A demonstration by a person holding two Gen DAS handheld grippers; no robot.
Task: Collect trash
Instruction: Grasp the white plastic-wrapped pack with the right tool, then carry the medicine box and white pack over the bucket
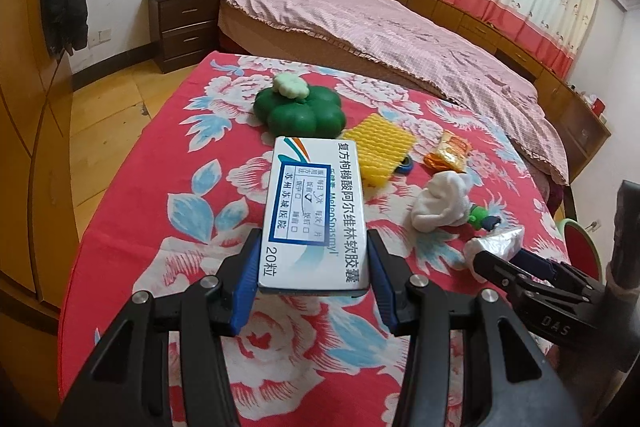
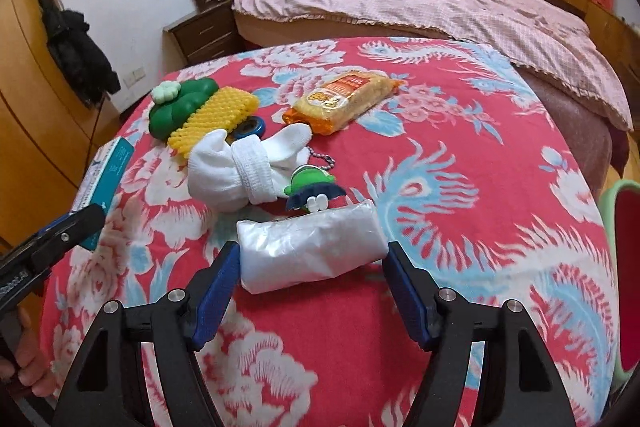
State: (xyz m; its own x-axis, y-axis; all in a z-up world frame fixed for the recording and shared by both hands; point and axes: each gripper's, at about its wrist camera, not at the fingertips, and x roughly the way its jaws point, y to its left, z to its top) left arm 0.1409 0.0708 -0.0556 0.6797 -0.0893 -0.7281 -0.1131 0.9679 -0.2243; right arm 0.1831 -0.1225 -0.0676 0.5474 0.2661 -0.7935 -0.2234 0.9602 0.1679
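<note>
- Two grippers over a table under a red floral cloth [image 2: 460,227], a bed [image 1: 380,27] beyond its far edge.
- Left gripper [image 1: 313,239]: blue pads clamped on the long sides of a white medicine box [image 1: 316,203]; box gripped at its near end, printed face up, pointing towards the far edge and tilted up off the cloth near the left edge.
- Right gripper [image 2: 313,249]: jaws spread wide on either side of a silver-white wrapper [image 2: 308,255] lying flat on the cloth, in the near middle of the table; left pad against one short end, right pad just at the other; cannot tell whether pressing or only touching.
- Just behind the wrapper, touching its far edge: a green keychain figure [image 2: 312,187] with a bead chain.
- Left of the figure, touching it: a rolled white sock bundle [image 2: 240,171].
- Further back, towards the far left edge: a yellow foam net sleeve [image 2: 216,123] leaning against a green flower-shaped toy [image 1: 300,111] with a pale flower piece [image 1: 290,87] on top.
- Between sleeve and sock, half hidden: a blue ring [image 2: 250,127].
- Towards the far edge, about mid-width: an orange snack bag [image 2: 348,99], lying flat, apart from the wrapper.
- Low at the left rim of the right wrist view: fingers of a hand [image 2: 28,367] on the left gripper's handle.
</note>
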